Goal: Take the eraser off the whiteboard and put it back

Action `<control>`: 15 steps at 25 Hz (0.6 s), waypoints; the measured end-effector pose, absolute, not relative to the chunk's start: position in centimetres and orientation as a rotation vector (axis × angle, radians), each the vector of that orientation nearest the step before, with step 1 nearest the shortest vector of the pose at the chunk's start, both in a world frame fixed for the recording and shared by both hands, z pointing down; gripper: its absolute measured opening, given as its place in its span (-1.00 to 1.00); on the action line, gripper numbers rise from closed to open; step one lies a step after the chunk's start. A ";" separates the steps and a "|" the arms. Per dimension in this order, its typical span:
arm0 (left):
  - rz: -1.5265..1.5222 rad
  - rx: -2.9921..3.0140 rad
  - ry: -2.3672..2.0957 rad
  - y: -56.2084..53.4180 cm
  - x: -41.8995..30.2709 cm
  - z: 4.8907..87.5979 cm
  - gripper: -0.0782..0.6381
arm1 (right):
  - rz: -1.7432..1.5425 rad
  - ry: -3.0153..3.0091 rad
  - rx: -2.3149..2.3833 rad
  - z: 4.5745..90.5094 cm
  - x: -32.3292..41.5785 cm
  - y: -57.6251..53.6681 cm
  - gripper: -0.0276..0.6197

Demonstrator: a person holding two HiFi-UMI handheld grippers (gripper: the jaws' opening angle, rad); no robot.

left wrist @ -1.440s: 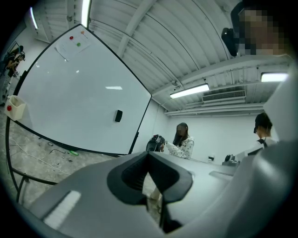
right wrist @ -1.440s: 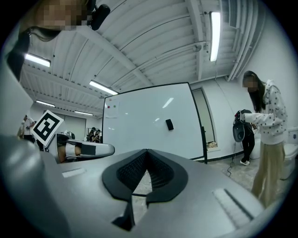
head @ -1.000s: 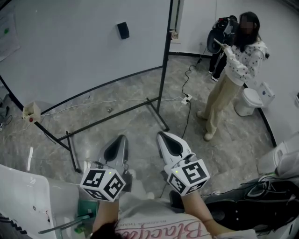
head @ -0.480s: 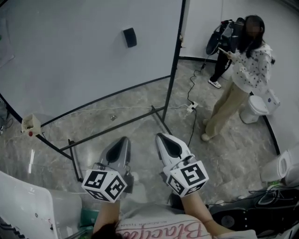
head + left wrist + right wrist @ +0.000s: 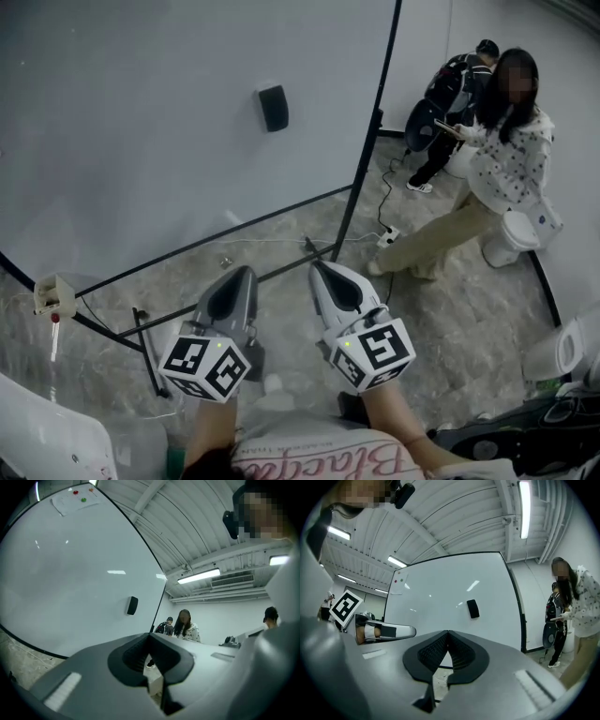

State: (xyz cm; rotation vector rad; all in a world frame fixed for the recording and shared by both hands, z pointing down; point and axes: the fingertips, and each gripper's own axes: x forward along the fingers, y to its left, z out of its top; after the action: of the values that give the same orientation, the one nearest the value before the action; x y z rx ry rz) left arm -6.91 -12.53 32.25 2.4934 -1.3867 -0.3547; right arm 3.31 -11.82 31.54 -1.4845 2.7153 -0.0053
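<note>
A black eraser (image 5: 273, 108) sticks to the big whiteboard (image 5: 141, 141), right of its middle and near its black right post. Both grippers point level at the board and are well short of it. My left gripper (image 5: 242, 272) is shut with nothing between its jaws, and so is my right gripper (image 5: 317, 267). In the left gripper view the eraser (image 5: 132, 605) shows up and left of the closed tips (image 5: 149, 634). In the right gripper view the eraser (image 5: 473, 608) sits up and right of the tips (image 5: 447, 632).
The whiteboard's black floor frame (image 5: 234, 281) lies just ahead of the grippers. A cable and power strip (image 5: 386, 236) lie on the floor by the post. A person (image 5: 511, 141) stands at the right, another (image 5: 459, 75) behind. A small box (image 5: 53, 295) hangs at left.
Both grippers have moved forward together toward the whiteboard, still shut. The eraser now looks larger and closer. The person at the right has shifted stance.
</note>
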 end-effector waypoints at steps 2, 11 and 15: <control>-0.345 2.503 -1.382 -14.1 -7.5 32.1 -0.78 | 0.008 2.704 -1.482 31.2 2.5 -13.5 -0.91; -0.370 2.520 -1.382 -20.3 -9.3 31.3 -0.78 | 0.073 2.721 -1.513 30.0 0.2 -20.5 -0.79; -0.394 2.495 -1.398 -22.2 -9.3 31.5 -0.78 | 0.121 2.726 -1.500 28.5 0.3 -23.3 -0.64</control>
State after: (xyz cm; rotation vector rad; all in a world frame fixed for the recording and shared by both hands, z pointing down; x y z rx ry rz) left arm -9.35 -22.19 31.51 2.4947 -1.3980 -0.3938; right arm 0.30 -23.31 28.46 -1.4997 2.7260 0.1215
